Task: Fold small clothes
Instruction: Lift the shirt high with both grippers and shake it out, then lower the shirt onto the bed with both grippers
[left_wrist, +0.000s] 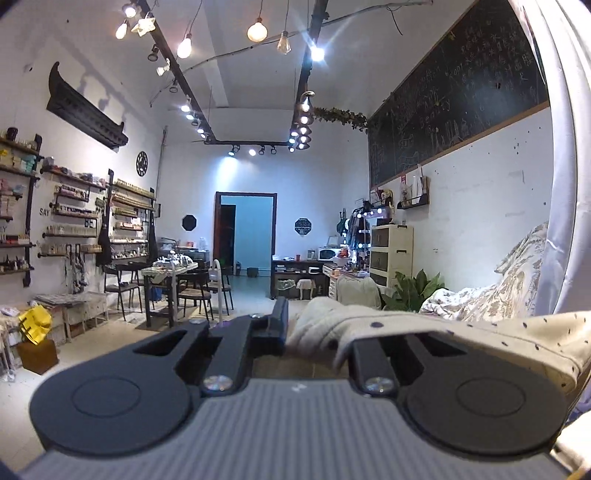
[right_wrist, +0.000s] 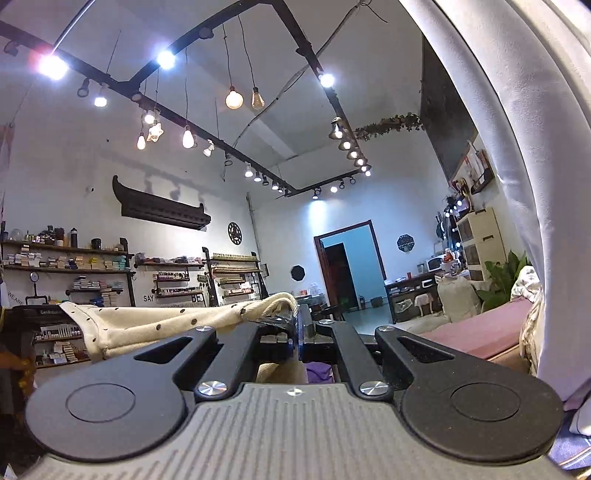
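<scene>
Garment (left_wrist: 424, 325): cream fabric with small dark dots and a ribbed knit edge, held raised in the air between both grippers. Left wrist view: the cloth drapes over the right-hand finger of the left gripper (left_wrist: 314, 328), hiding it; whether these fingers (left_wrist: 279, 317) are closed cannot be told. Right wrist view: the right gripper (right_wrist: 298, 332) has its black fingers (right_wrist: 306, 328) pressed together on the garment's ribbed edge (right_wrist: 284, 301), the cloth running left. Only this view shows a pink surface (right_wrist: 487, 332) at right; only the left view shows the chalkboard (left_wrist: 458, 99) lettering
</scene>
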